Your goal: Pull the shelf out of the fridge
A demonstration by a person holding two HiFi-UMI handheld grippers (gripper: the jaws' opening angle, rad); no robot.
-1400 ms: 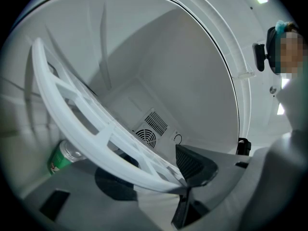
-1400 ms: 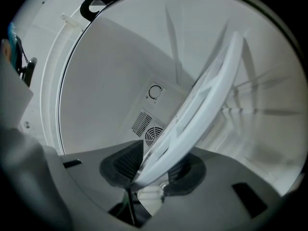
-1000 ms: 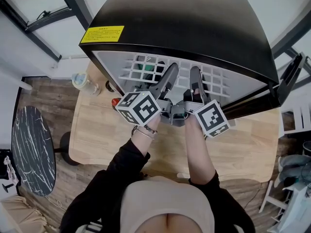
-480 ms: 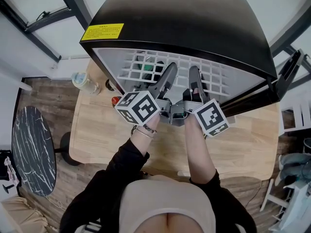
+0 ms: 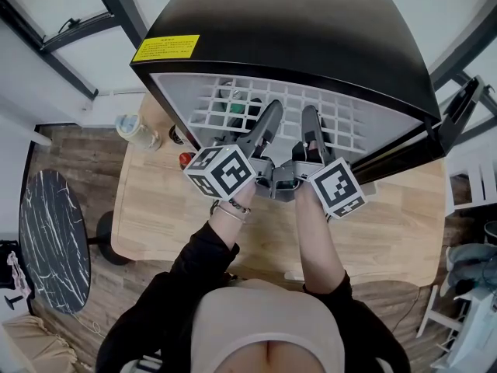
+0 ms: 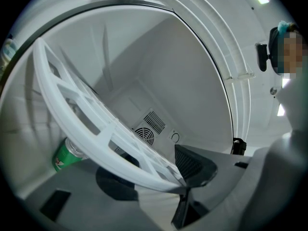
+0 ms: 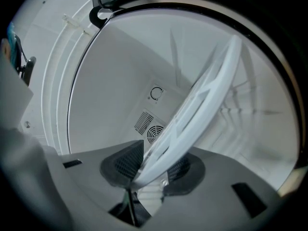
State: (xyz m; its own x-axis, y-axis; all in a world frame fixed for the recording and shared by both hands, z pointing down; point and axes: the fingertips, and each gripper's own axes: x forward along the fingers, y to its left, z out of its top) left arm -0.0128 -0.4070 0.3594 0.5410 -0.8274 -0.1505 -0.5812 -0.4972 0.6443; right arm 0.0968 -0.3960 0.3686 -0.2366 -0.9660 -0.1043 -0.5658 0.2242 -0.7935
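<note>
Reaching side by side into the open black fridge (image 5: 311,37) on the wooden surface (image 5: 155,208), both forearms run about level. The white grid shelf (image 5: 349,127) sits inside, its front edge clamped by the left gripper (image 5: 270,123) and the right gripper (image 5: 310,127). A green can (image 6: 65,155) sits beneath it.

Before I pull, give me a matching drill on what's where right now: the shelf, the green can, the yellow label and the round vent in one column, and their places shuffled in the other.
Things:
1. shelf
2. green can
3. yellow label
4. round vent

Places:
A. on the black top of the fridge
B. on the back wall inside
C. front edge clamped by the left gripper and the right gripper
D. inside, under the grid

Pairs: 1-C, 2-D, 3-A, 4-B
</note>
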